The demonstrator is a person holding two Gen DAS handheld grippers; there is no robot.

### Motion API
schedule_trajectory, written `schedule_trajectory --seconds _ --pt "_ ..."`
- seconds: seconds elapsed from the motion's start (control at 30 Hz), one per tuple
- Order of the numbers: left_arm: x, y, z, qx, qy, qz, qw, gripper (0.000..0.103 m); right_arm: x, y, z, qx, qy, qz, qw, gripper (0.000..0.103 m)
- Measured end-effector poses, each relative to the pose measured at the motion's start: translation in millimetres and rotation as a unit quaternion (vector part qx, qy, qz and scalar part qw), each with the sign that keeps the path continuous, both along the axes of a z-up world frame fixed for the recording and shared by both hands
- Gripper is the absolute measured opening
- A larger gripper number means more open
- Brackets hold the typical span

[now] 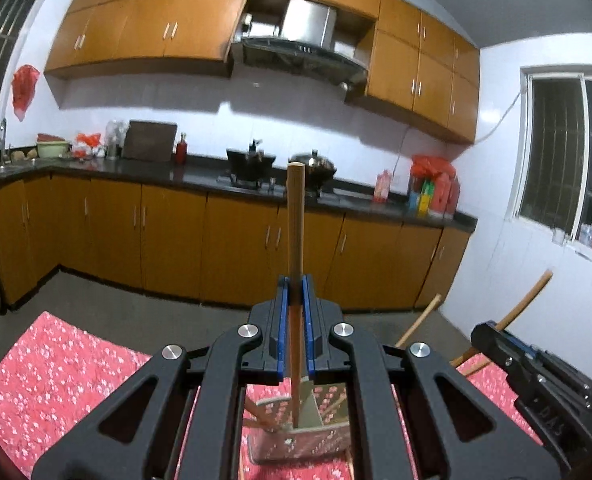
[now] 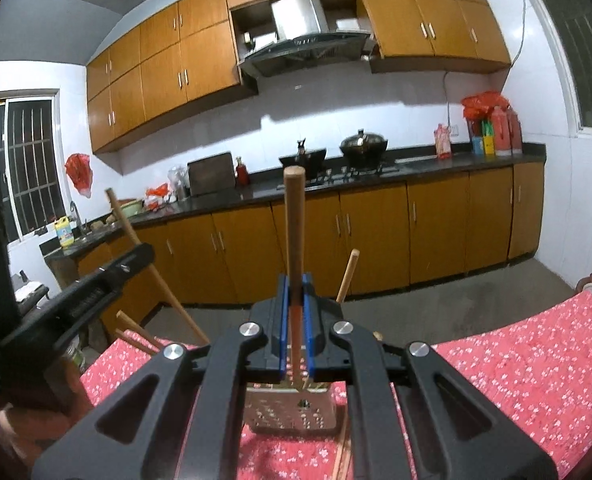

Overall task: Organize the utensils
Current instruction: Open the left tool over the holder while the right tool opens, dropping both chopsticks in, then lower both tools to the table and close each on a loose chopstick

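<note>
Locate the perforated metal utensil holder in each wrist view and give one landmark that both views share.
Left wrist view: the perforated metal utensil holder is at bottom centre, seen through the claw frame, on the red floral cloth.
Right wrist view: the holder is at bottom centre, on the same cloth, below the clamped wooden handle.
Shared landmark: the range hood among the upper cabinets.

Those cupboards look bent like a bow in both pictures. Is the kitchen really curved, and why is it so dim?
Left wrist view: fisheye lens bows the cupboards; corners black, windows dark, so indoor light only. Right wrist view: same bending of cupboards, glare patch on the tiled wall, slight softness throughout.
</note>
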State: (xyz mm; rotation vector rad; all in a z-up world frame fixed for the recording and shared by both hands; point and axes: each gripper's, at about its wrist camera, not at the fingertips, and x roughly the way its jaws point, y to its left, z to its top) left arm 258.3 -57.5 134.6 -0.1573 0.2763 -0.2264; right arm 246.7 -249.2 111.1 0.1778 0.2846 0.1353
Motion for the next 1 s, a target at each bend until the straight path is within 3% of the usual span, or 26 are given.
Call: schedule_trajectory --seconds 0.2,0.27,0.3,0.5,0.63,0.73,0.8,0.9,1.0 --pt "-6 9 1 -0.005 0.005 -0.001 1.0 0.012 -5 -1 1 0.005 -0.003 0.001 1.0 0.018" --pt "-10 11 8 -0.011 -0.002 0.003 0.9999 0.028 -14 -2 6 0.005 -0.014 0.0 1.0 0.018" --pt "-14 15 12 -0.014 -0.008 0.007 0.9998 0.03 -19 -2 9 0.005 -0.02 0.0 1.0 0.018" --pt "-44 37 23 -0.031 -0.024 0.007 0.9992 0.03 -64 -16 23 0.003 -0.061 -0.014 0.998 0.02" --pt "-75 62 11 -0.035 -0.021 0.018 0.999 0.03 -88 -34 4 0.001 -0.05 -0.035 0.998 0.022" --pt "-84 76 -16 -0.012 0.011 0.035 0.9993 0.03 -89 -50 -33 -0.009 0.006 -0.062 0.998 0.025" --pt "-82 80 -40 0.01 0.046 0.043 0.998 0.03 -78 -62 -67 -0.002 0.071 -0.073 0.995 0.025" --pt "-68 85 -89 0.039 0.128 0.054 0.9895 0.03 -59 -71 -124 0.02 0.174 -0.069 0.982 0.025" --pt "-63 86 -121 0.057 0.173 0.062 0.9813 0.03 -46 -64 -167 0.045 0.242 -0.041 0.968 0.024"
